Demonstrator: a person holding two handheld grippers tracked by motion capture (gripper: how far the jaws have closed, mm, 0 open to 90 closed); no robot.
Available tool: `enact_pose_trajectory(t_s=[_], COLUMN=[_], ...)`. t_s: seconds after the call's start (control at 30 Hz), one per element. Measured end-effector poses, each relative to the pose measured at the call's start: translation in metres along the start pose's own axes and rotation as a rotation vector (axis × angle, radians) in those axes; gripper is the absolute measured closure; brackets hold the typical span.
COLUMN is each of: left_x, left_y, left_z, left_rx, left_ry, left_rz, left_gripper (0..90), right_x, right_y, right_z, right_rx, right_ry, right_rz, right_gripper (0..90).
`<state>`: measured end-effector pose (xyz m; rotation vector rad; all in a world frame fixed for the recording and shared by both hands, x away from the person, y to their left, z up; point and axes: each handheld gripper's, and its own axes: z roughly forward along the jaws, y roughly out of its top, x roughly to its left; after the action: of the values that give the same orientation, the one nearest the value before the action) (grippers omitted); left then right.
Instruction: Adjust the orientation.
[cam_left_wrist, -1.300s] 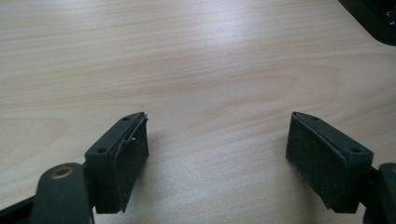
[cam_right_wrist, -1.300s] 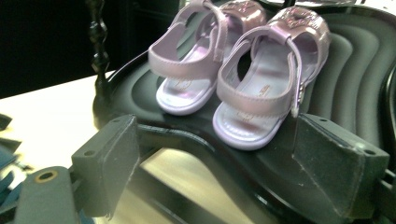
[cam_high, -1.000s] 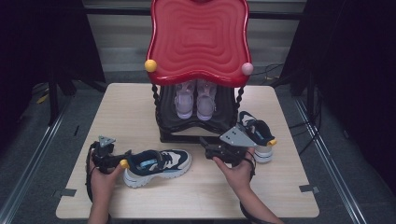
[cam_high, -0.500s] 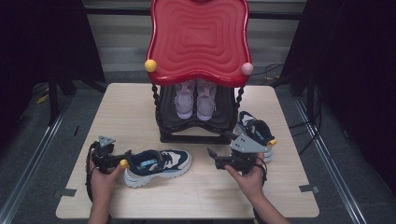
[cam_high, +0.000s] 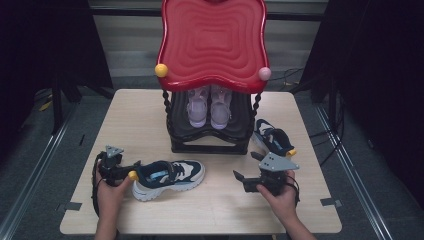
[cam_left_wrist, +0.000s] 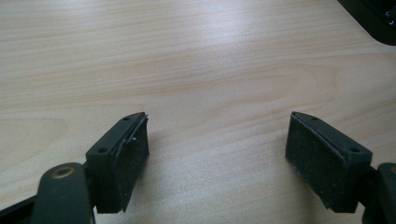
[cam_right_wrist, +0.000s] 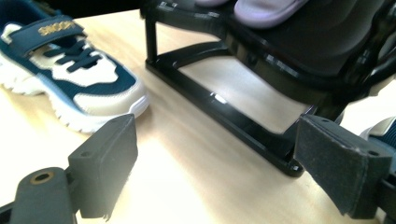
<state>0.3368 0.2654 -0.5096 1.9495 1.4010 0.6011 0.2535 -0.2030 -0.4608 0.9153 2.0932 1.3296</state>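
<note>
A navy and white sneaker (cam_high: 170, 177) lies on its sole on the wooden table (cam_high: 140, 120), toe to the right, with a yellow heel tab. My left gripper (cam_high: 127, 169) sits just left of that heel. In the left gripper view it (cam_left_wrist: 217, 144) stands open over bare wood, nothing between the jaws. My right gripper (cam_high: 240, 181) is at the front right, pointing left, open and holding nothing (cam_right_wrist: 215, 154). Beyond its jaws I see the sneaker's toe (cam_right_wrist: 93, 88) and the rack's base. The matching sneaker (cam_high: 272, 140) lies to the right of the rack.
A black shoe rack (cam_high: 210, 146) with a wavy red top (cam_high: 212, 45) stands mid-table at the back. A pair of pale purple shoes (cam_high: 210, 107) sits on its shelf. Dark floor and metal rails surround the table.
My right gripper has moved toward the table's near edge and a little to the right, sinking lower. The left gripper and both sneakers have stayed where they were.
</note>
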Motion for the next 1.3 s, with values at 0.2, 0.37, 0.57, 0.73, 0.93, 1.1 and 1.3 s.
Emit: enact_pose_trajectory(t_s=[0.2,0.37,0.57,0.73,0.93,1.1,1.3], left_x=[0.000,0.000,0.000,0.000,0.000,0.000,0.000], left_y=[0.000,0.000,0.000,0.000,0.000,0.000,0.000], left_z=[0.000,0.000,0.000,0.000,0.000,0.000,0.000], left_rx=[-0.002,-0.002,-0.001,-0.001,-0.001,0.000,-0.001], left_ry=[0.000,0.000,0.001,0.000,0.000,0.000,0.000], left_rz=[-0.002,-0.002,-0.002,-0.002,-0.003,-0.002,0.000], left_gripper=[21.0,21.0,21.0,21.0,21.0,21.0,20.9], right_x=[-0.003,-0.003,-0.007,-0.009,-0.012,-0.012,-0.015], right_y=[-0.015,-0.025,-0.036,-0.045,-0.053,-0.057,-0.058], right_z=[-0.005,-0.009,-0.014,-0.016,-0.015,-0.012,-0.012], right_rx=[0.054,0.093,0.133,0.174,0.219,0.252,0.277], right_ry=[0.018,0.033,0.052,0.066,0.095,0.102,0.112], right_rz=[-0.013,-0.022,-0.013,-0.009,0.008,-0.004,0.000], right_gripper=[12.9,12.9,13.0,13.1,13.2,13.2,13.3])
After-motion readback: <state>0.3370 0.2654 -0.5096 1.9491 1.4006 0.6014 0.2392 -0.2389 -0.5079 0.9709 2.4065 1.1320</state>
